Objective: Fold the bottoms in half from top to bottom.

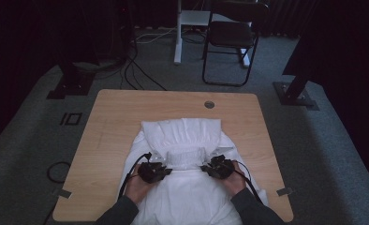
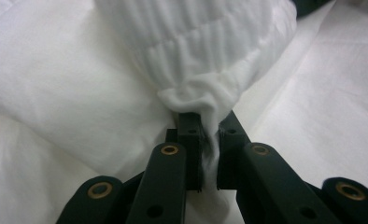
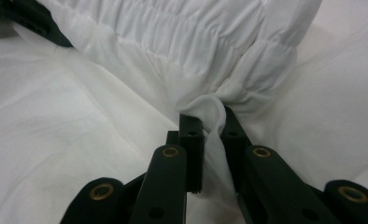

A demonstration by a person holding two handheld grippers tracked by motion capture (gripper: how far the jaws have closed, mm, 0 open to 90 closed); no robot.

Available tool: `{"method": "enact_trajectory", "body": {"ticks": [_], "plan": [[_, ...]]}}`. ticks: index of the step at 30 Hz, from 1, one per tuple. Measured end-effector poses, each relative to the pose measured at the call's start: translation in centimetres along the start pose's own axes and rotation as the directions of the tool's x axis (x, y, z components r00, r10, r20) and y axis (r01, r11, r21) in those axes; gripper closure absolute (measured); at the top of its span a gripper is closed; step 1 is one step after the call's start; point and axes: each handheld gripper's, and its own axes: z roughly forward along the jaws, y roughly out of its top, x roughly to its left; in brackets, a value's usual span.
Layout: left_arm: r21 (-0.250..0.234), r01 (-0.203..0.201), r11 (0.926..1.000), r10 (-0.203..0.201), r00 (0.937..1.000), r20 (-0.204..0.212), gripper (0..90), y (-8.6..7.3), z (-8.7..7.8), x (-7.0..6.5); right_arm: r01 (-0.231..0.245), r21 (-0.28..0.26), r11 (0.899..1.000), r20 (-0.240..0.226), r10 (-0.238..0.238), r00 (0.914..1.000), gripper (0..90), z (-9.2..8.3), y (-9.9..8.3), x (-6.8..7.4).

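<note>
1. While both grippers pinch it, the white garment (image 1: 182, 154) lies spread on the wooden table (image 1: 107, 126), its bulk running from the near edge toward the middle, with a gathered elastic band (image 1: 186, 154) lying crosswise between the two hands.
2. The left gripper (image 1: 160, 165) is clamped on the left end of that band; in the left gripper view a bunched twist of the cloth (image 2: 205, 100) is squeezed between its jaws, which stand nearly together.
3. The right gripper (image 1: 212, 164) is likewise closed on the right end, a fold of the hem (image 3: 210, 109) pressed between its jaws.
4. The band's long axis runs left to right, from one gripper to the other, so each hand sits at its own end and neither is nearer the middle.
5. Ahead of the grippers, away from the person, lies an already doubled-over part of the garment (image 1: 180, 129); behind them the rest trails toward the table's near edge.
6. Judging from this, any coming fold has to travel across the band's axis, both hands moving together and level so the band stays straight.
</note>
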Motion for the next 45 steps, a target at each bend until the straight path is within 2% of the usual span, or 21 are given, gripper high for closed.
{"method": "enact_trajectory", "body": {"ticks": [1,3,5,8,14,16,20,21,23,27,28,31,35,41,44,45], "plan": [[0.005,-0.001,1.0,0.001,1.0,-0.001,84.2,0.1,0.0,0.2,-0.027,0.002,1.0,-0.021,0.027,0.9994,83.3,0.3,0.1,-0.2],[0.013,-0.009,0.9999,0.009,0.9999,-0.008,84.2,0.5,0.2,0.8,-0.046,0.007,0.999,-0.032,0.046,0.9984,83.2,0.4,0.3,-0.4],[0.027,-0.026,0.9993,0.027,0.9993,-0.027,84.0,1.0,0.4,1.8,-0.056,0.009,0.998,-0.035,0.056,0.9978,82.7,0.7,0.5,-0.4],[0.038,-0.03,0.9988,0.032,0.9985,-0.044,83.8,1.7,0.6,3.1,-0.07,-0.008,0.998,-0.041,0.069,0.9967,82.1,1.4,1.0,-0.4],[0.061,-0.044,0.9972,0.05,0.993,-0.107,83.5,3.5,1.6,5.4,-0.056,-0.023,0.998,-0.008,0.056,0.9984,82.1,3.1,2.8,-1.5],[0.056,-0.037,0.9977,0.044,0.9909,-0.127,83.5,4.0,1.9,6.0,-0.059,-0.023,0.998,0.007,0.06,0.9982,82.1,3.7,3.8,-2.4],[0.027,-0.003,0.9996,0.007,0.9885,-0.151,83.6,4.9,2.8,7.5,-0.058,-0.028,0.998,0.036,0.059,0.9976,82.1,4.8,5.4,-4.3],[0.027,-0.003,0.9996,0.007,0.9885,-0.151,83.6,4.9,2.8,7.5,-0.058,-0.028,0.998,0.036,0.059,0.9976,82.1,4.8,5.4,-4.3],[0.008,0.016,0.9998,-0.014,0.9842,-0.176,83.6,5.5,3.4,8.1,-0.06,-0.032,0.998,0.057,0.062,0.9964,82.0,5.5,6.5,-5.6],[-0.012,0.053,0.9985,-0.054,0.9776,-0.204,83.6,6.3,4.2,9.2,-0.075,-0.048,0.996,0.087,0.079,0.9931,81.9,6.5,7.8,-7.1],[-0.012,0.053,0.9985,-0.054,0.9776,-0.204,83.6,6.3,4.2,9.2,-0.075,-0.048,0.996,0.087,0.079,0.9931,81.9,6.5,7.8,-7.1],[-0.026,0.084,0.9961,-0.087,0.9713,-0.221,83.7,6.9,4.7,9.9,-0.106,-0.052,0.993,0.109,0.111,0.9878,81.8,7.2,8.8,-7.9],[-0.031,0.097,0.9948,-0.102,0.9671,-0.233,83.8,7.1,4.9,10.2,-0.127,-0.062,0.99,0.115,0.133,0.9844,81.8,7.6,9.2,-8.1],[-0.028,0.109,0.9937,-0.112,0.9721,-0.206,86.8,7.4,4.2,10.1,-0.21,-0.076,0.975,0.044,0.214,0.9759,83.1,7.1,9.1,-8.8],[-0.087,0.117,0.9893,-0.131,0.9733,-0.188,86.8,8.0,2.5,9.8,-0.196,-0.115,0.974,0.024,0.2,0.9795,83.8,5.5,9.7,-8.7],[-0.114,0.107,0.9876,-0.127,0.9742,-0.186,86.9,8.4,1.7,9.4,-0.183,-0.137,0.973,0.021,0.188,0.9819,83.9,4.7,10.1,-8.6]]}}
